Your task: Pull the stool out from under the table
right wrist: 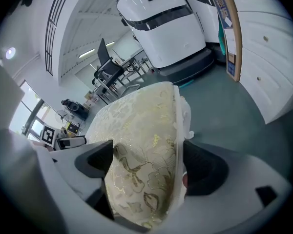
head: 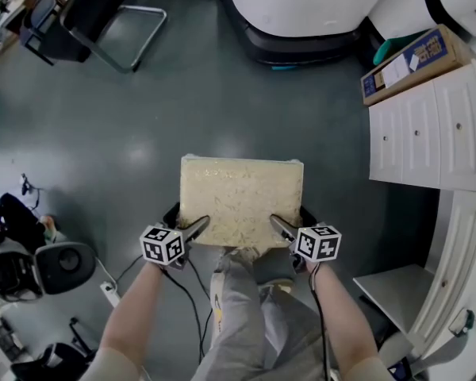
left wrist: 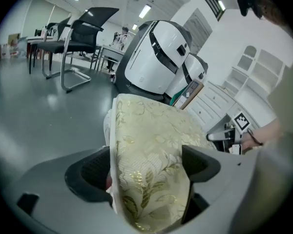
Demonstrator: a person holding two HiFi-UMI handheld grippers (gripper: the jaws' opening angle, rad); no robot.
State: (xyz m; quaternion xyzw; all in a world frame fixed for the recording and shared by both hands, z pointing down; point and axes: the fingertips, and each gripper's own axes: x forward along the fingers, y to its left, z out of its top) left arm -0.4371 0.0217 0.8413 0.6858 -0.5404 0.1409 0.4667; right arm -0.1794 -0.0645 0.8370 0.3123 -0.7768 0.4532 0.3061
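Forearms (head: 139, 312) and grey-trousered legs (head: 250, 324) are filling the bottom of the head view, and just beyond the knees the stool (head: 242, 197) is sitting out in the open over the grey floor (head: 143, 133). Its cream, leaf-patterned cushion is facing straight up. The long axis is running left to right across the person, with one long edge turned toward the legs.

At the near left corner the left gripper (head: 197, 227) is biting down. Its own view is showing the left gripper (left wrist: 146, 167) with both dark jaws pressing on the stool (left wrist: 151, 130) from either side. The right gripper (head: 282, 228) is doing the same at the near right corner, and its own view has the right gripper (right wrist: 146, 167) squeezing the edge of the stool (right wrist: 141, 126).

Whether the legs of the stool are touching the floor, I cannot tell.

Well off to the right a white cabinet (head: 428, 129) is standing with a cardboard box (head: 416, 62) on top, a white machine (head: 301, 6) is looming at the far edge, and an office chair (head: 95, 14) is waiting in the far left corner
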